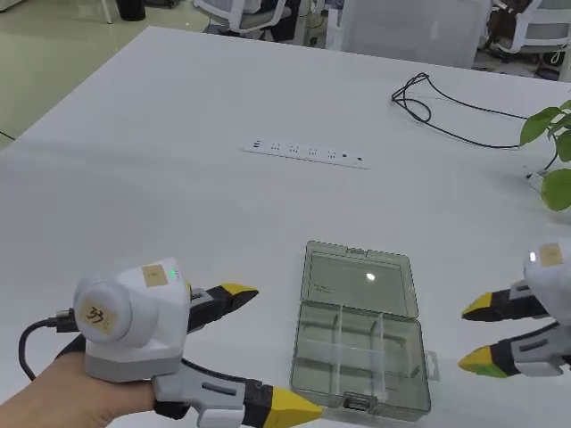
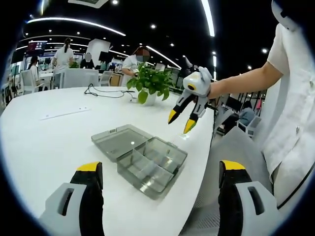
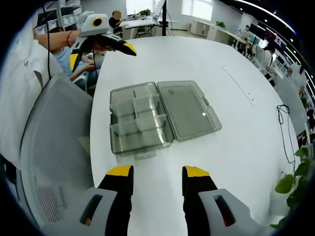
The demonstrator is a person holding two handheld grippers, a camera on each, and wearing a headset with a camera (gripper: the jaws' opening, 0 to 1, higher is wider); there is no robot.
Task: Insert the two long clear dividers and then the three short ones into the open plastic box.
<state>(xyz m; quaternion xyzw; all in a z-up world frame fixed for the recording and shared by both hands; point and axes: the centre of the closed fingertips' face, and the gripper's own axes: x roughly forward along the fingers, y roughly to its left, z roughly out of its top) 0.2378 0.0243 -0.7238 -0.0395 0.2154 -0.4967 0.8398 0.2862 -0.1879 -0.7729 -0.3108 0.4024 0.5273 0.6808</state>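
both grippers are held off the white table (image 1: 178, 205) with nothing in them. the left gripper (image 1: 284, 349) is seen with its jaws spread wide, just left of the open plastic box (image 1: 308, 361). the right gripper (image 1: 463, 337) hangs to the box's right, jaws parted and empty, a little farther off.

the box lies near the table's front edge, between the two grippers, with its lid (image 1: 359, 281) folded flat on the far side. clear dividers (image 1: 379, 352) appear to be seated inside already, so that the tray is split into compartments. how many are in cannot be counted for certain, since clear plastic is lost against clear plastic. no loose divider is seen on the table around the box.

the step in hand is judged to be a check of seating, or the end of the task. to do it well, the box should be steadied at one wall by one gripper, as so light a case is likely to slide on the smooth top. each divider's upper edge should be pressed straight down with nearly closed tips, gently, until it sits level with its neighbours. force is best kept low, because thin plastic may bow or spring out of its slots. the lid hinge should be left untouched.
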